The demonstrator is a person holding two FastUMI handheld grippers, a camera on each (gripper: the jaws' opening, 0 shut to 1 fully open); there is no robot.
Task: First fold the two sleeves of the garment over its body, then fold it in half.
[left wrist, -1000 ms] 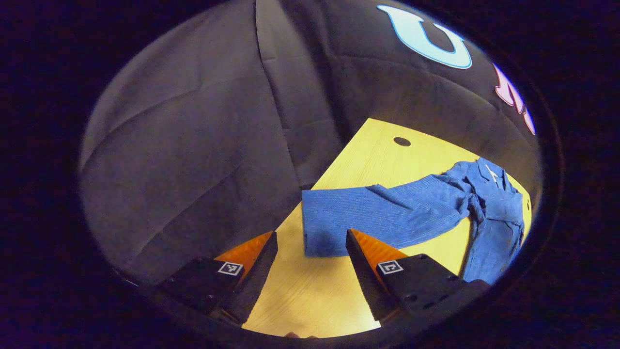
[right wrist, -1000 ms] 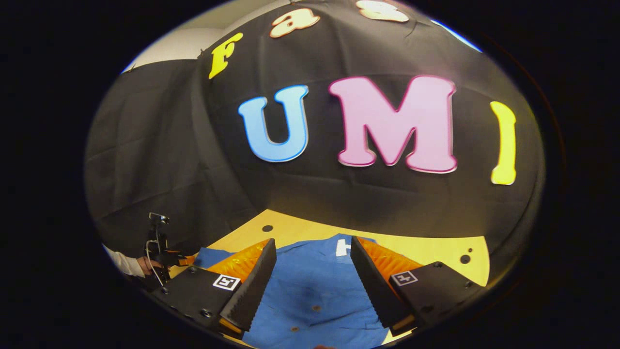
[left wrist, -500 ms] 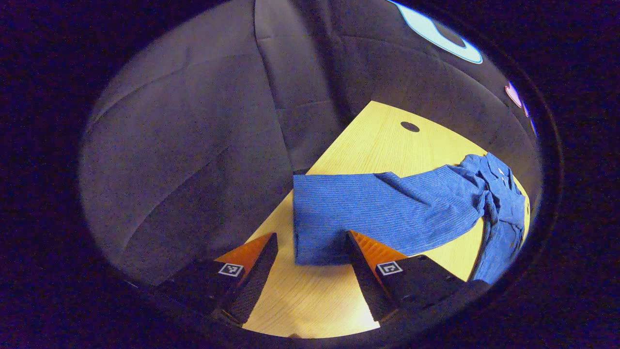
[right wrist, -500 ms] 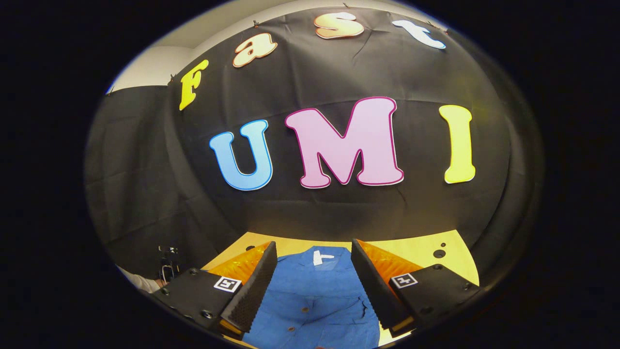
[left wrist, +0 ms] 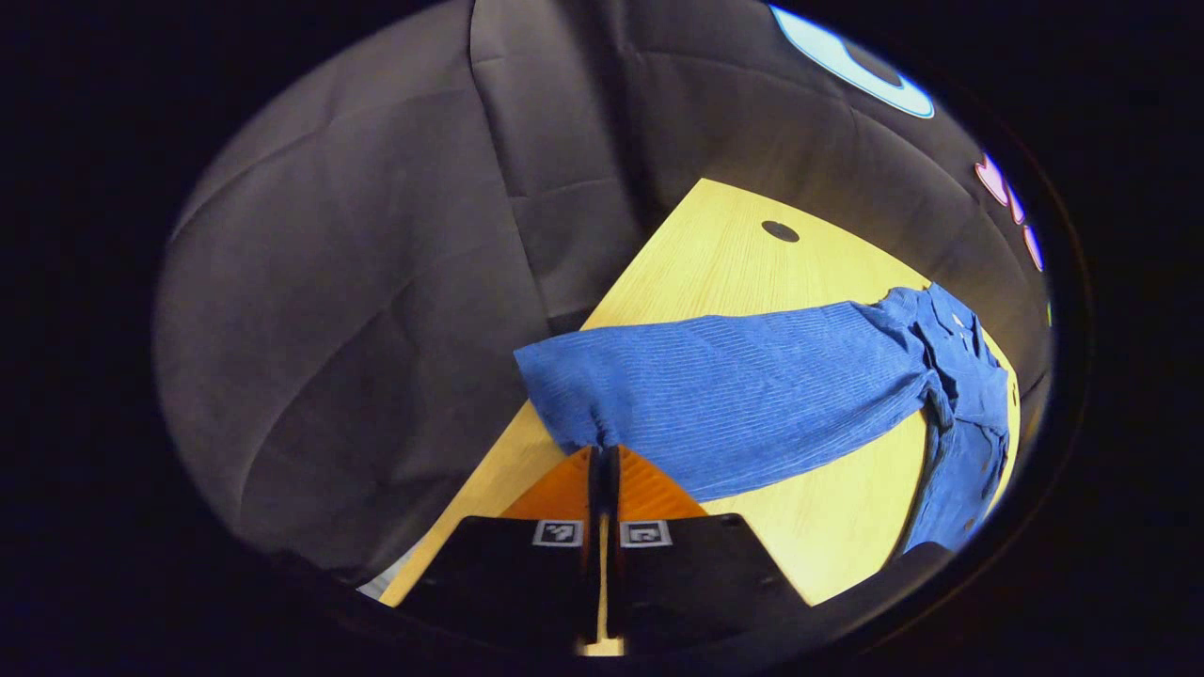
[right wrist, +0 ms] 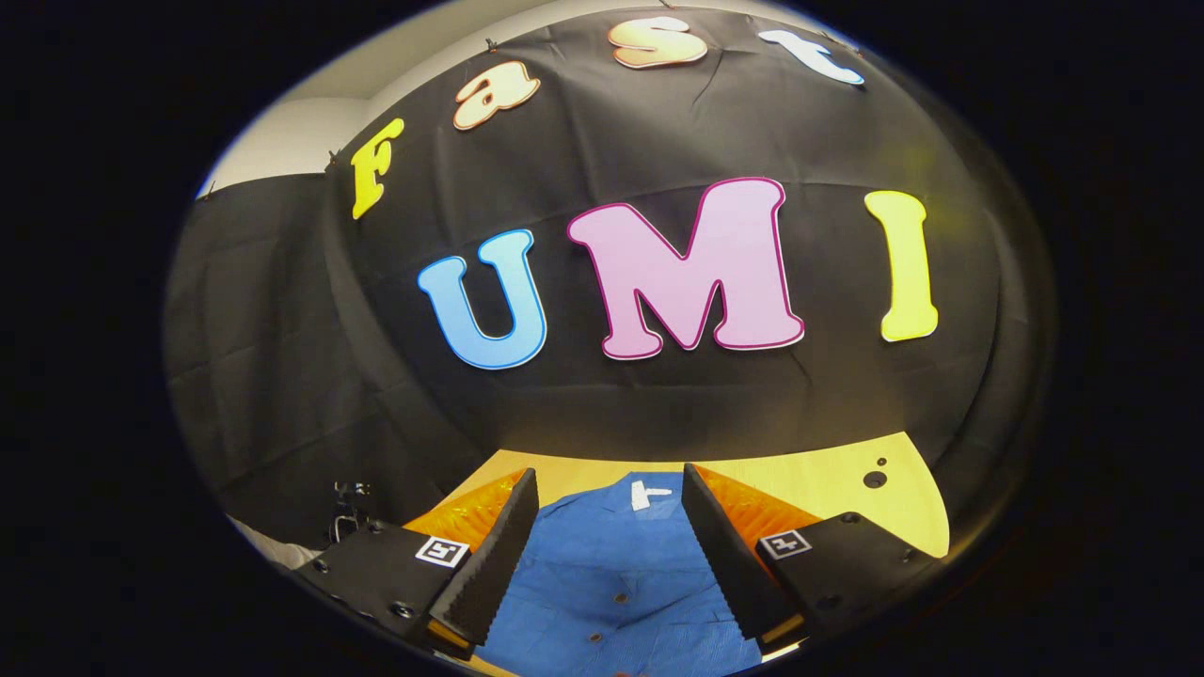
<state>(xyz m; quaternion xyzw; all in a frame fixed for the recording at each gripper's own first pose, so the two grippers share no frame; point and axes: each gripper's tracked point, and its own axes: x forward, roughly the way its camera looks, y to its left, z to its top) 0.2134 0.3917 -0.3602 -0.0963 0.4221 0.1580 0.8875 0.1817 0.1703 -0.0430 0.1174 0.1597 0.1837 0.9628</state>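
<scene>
One long sleeve of the blue ribbed-weave button shirt (left wrist: pixel 752 385) is lying stretched across the pale yellow wooden tabletop (left wrist: pixel 715 263), its long axis running from the cuff at the near table edge away toward the rumpled shirt body at the far right of the left gripper view. The left gripper (left wrist: pixel 603 461) is pinching the cuff end, its two fingers pressed together on the cloth, so the sleeve is leading straight off from the jaws toward the body, and that hand is clearly the nearer one for carrying it over. In the right gripper view the shirt front is lying flat on the table, small round buttons and a white neck label showing, directly beneath the right gripper (right wrist: pixel 607 541), whose fingers are standing wide apart and holding nothing. The fabric is looking soft, thin and finely striped, likely to drape and wrinkle. Black cloth is hanging behind the table.
</scene>
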